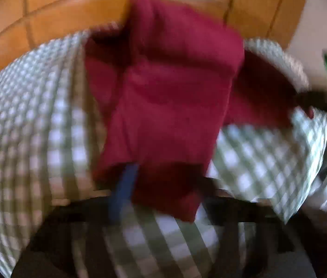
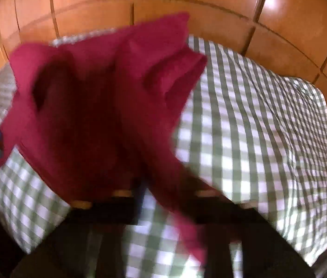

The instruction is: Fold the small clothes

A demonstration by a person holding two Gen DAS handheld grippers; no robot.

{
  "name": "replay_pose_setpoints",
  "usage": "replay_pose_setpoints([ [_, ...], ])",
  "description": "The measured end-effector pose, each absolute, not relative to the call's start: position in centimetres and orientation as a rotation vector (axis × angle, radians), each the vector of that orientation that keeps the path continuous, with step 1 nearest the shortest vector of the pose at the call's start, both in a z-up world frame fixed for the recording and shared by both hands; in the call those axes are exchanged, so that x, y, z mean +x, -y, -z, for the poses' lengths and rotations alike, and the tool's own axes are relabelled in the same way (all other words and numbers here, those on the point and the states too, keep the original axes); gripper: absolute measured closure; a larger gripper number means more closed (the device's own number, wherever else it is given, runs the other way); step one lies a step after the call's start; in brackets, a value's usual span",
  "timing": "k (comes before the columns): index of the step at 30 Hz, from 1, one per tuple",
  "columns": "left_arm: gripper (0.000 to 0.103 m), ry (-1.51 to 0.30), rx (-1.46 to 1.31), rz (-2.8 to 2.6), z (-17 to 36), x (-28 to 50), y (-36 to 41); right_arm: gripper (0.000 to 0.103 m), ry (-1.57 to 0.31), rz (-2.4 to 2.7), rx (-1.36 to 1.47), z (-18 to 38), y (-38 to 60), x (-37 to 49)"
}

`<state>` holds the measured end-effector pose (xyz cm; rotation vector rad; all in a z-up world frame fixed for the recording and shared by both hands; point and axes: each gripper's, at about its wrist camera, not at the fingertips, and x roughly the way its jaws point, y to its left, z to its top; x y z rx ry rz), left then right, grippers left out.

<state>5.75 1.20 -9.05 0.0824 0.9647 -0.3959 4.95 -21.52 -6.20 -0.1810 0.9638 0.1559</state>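
We hold the red garment (image 1: 170, 97) above the checked bedspread (image 1: 31, 120) (blurred), both grippers apparently pinching it, likely to spread it.

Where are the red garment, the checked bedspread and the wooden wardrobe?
red garment (image 1: 170, 97): left wrist view, middle of the cloth.
checked bedspread (image 2: 256, 127): right wrist view, bare stretch right of the garment.
wooden wardrobe (image 2: 89, 4): right wrist view, a door panel.

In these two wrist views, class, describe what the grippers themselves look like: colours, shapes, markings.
Both are blurred. The left gripper shows a dark frame and one blue finger. The right gripper has a black body with small yellow-orange patches. No cables or sleeves are discernible.
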Motion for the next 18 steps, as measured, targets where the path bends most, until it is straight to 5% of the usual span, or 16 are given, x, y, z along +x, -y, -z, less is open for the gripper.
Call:
replay_pose_setpoints([
  [1,0.100,-0.946,0.076,0.411,8.8,5.7,-1.1,0.096,-0.936,-0.135,-0.169,5.2,22.6,5.0],
  [14,0.101,-0.553,-0.294,0.011,-11.1,23.5,-19.3,0.091,-0.746,0.469,-0.014,-4.9,41.6,19.4],
  [15,0.101,-0.548,-0.327,-0.061,-11.9,24.9,-21.3,0.068,-0.732,0.492,0.019,-5.1,42.4,20.0],
  [16,0.101,-0.547,-0.364,-0.133,-12.4,26.2,-23.3,0.032,-0.700,0.512,0.050,-5.5,42.8,20.0],
  [18,0.101,-0.552,-0.439,-0.337,-12.8,28.1,-27.3,0.026,-0.630,0.514,0.086,-5.9,42.2,18.8],
])
